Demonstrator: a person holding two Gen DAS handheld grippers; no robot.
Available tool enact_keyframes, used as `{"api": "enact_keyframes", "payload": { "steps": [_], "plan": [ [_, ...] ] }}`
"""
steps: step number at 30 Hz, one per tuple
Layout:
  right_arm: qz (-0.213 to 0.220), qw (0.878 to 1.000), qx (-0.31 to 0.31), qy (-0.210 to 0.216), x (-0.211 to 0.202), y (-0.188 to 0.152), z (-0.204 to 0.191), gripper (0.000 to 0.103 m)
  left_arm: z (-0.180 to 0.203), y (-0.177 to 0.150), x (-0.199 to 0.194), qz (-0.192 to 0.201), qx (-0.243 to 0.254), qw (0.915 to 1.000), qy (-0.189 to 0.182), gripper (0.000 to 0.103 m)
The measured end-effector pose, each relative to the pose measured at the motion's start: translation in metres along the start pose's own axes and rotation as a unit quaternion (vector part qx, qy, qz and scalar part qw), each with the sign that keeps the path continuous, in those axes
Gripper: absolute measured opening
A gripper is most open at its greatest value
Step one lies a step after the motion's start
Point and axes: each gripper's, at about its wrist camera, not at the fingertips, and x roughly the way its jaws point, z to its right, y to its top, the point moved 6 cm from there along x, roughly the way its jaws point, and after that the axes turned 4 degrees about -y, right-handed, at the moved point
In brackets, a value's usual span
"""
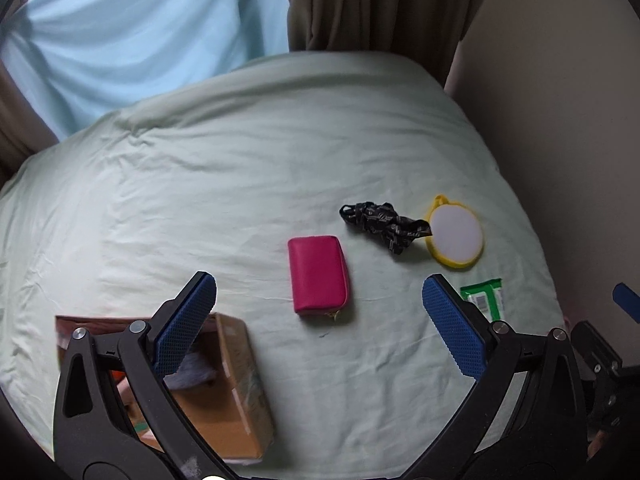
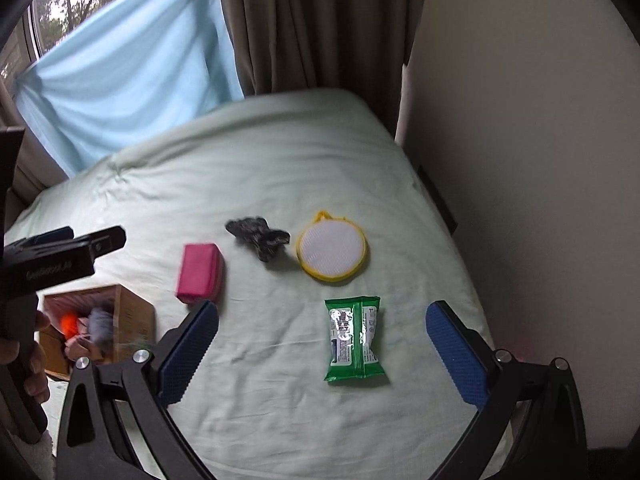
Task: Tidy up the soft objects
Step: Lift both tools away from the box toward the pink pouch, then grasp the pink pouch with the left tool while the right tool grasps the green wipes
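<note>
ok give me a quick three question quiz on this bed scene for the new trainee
1. True or false: the right tool is shut on the green packet.
2. Multiple choice: what lies right beside the black cloth? A) pink wallet B) round yellow-rimmed pad C) cardboard box
3. Fill in: the cardboard box sits below the ___ tool's finger.

Key
1. False: both fingers stand wide apart, the packet lies loose on the bedsheet.
2. B, the round pad; the pink wallet lies apart.
3. Left: the left tool, also open, holds nothing.
</note>
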Motion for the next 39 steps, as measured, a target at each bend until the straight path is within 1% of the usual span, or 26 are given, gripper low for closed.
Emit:
{"api": "enact_keyframes", "payload": {
  "steps": [3,7,11,15,20,24,28,29,30,31,32,33,34,35,36,38,39],
  "plan": [
    [-0.026,1.000,-0.001,-0.009,0.038,-0.006,0.004,0.103,0.002,-0.001,0.040,-0.015,-0.006,0.9999,0.003,0.103],
    [-0.056,0.998,0.009,-0.002,0.083,-0.017,0.006,0.103,0.004,-0.003,0.094,-0.033,-0.011,0.9993,0.011,0.103],
    [-0.081,0.997,0.006,-0.002,0.117,-0.029,0.004,0.103,0.002,-0.006,0.140,-0.050,-0.015,0.9984,0.022,0.103],
    [-0.106,0.994,-0.001,-0.012,0.150,-0.045,0.007,0.103,-0.003,-0.014,0.182,-0.070,-0.029,0.9967,0.028,0.103],
    [-0.127,0.992,-0.002,-0.020,0.177,-0.062,0.013,0.103,-0.014,-0.027,0.221,-0.097,-0.046,0.9933,0.043,0.103],
    [-0.137,0.990,-0.003,-0.023,0.192,-0.070,0.018,0.103,-0.022,-0.037,0.245,-0.114,-0.066,0.9903,0.044,0.103],
    [-0.139,0.990,-0.009,-0.023,0.199,-0.076,0.018,0.103,-0.022,-0.041,0.261,-0.123,-0.059,0.9897,0.042,0.103],
    [-0.140,0.990,-0.008,-0.023,0.200,-0.077,0.018,0.103,-0.021,-0.042,0.264,-0.125,-0.056,0.9896,0.043,0.101],
    [-0.140,0.990,-0.007,-0.022,0.200,-0.078,0.017,0.097,-0.020,-0.042,0.267,-0.127,-0.054,0.9895,0.043,0.096],
    [-0.139,0.990,-0.008,-0.020,0.201,-0.079,0.017,0.092,-0.021,-0.042,0.269,-0.127,-0.055,0.9895,0.042,0.093],
    [-0.141,0.990,-0.009,-0.020,0.203,-0.080,0.015,0.080,-0.021,-0.041,0.270,-0.127,-0.060,0.9893,0.039,0.087],
    [-0.143,0.989,-0.010,-0.022,0.204,-0.082,0.015,0.074,-0.021,-0.040,0.271,-0.128,-0.064,0.9891,0.034,0.079],
    [-0.143,0.989,-0.011,-0.024,0.205,-0.082,0.016,0.072,-0.020,-0.039,0.272,-0.130,-0.064,0.9890,0.030,0.074],
    [-0.142,0.990,-0.010,-0.022,0.205,-0.083,0.015,0.067,-0.019,-0.038,0.272,-0.131,-0.060,0.9892,0.029,0.066],
    [-0.140,0.990,-0.008,-0.022,0.208,-0.080,0.015,0.061,-0.017,-0.037,0.271,-0.129,-0.056,0.9897,0.027,0.061],
    [-0.137,0.990,-0.004,-0.019,0.208,-0.080,0.015,0.053,-0.014,-0.035,0.268,-0.127,-0.049,0.9903,0.026,0.057],
    [-0.137,0.990,-0.002,-0.017,0.207,-0.078,0.014,0.051,-0.012,-0.034,0.268,-0.127,-0.047,0.9905,0.024,0.055]
  ]
}}
